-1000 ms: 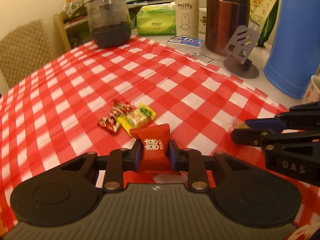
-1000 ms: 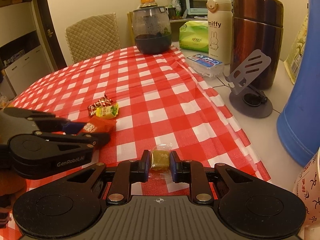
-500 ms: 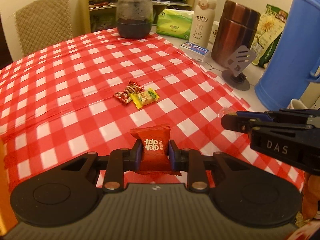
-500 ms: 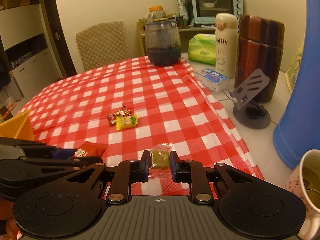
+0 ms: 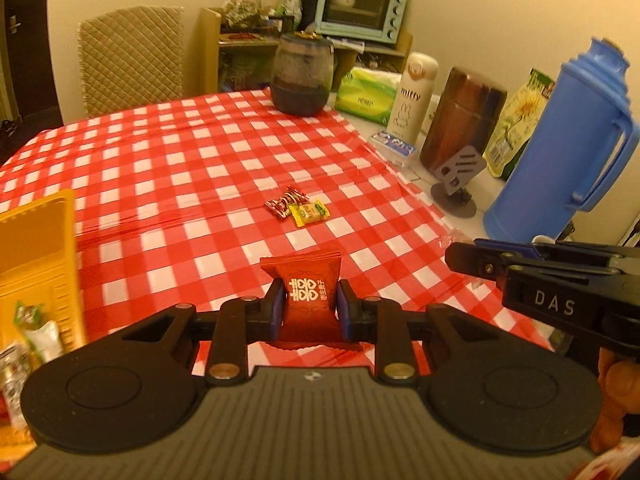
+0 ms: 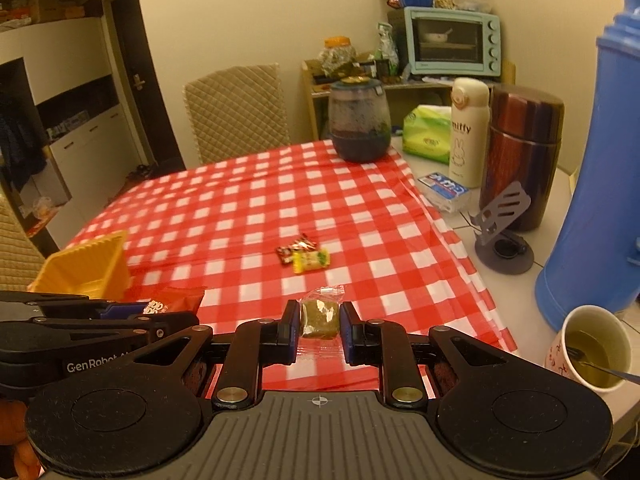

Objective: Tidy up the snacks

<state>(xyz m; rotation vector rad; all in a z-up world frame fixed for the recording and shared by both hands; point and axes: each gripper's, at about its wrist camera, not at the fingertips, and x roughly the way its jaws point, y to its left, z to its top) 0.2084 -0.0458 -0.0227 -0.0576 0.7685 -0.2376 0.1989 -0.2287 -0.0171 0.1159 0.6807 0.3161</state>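
Above the checked tablecloth [image 5: 200, 168] I hold both claws off the surface. My left gripper [image 5: 308, 306] is clamped on a red candy packet [image 5: 307, 300], pinched upright between the blue pads. My right gripper [image 6: 319, 326] is closed on a clear-wrapped greenish-brown sweet [image 6: 319, 317]. Near the cloth's middle two more wrapped candies lie touching: a red one [image 6: 297, 247] and a yellow one [image 6: 311, 260]. At my left stands a yellow bin [image 5: 38, 248] with a few wrapped snacks inside it. A blue thermos [image 5: 560, 140] stands on the right, off the cloth.
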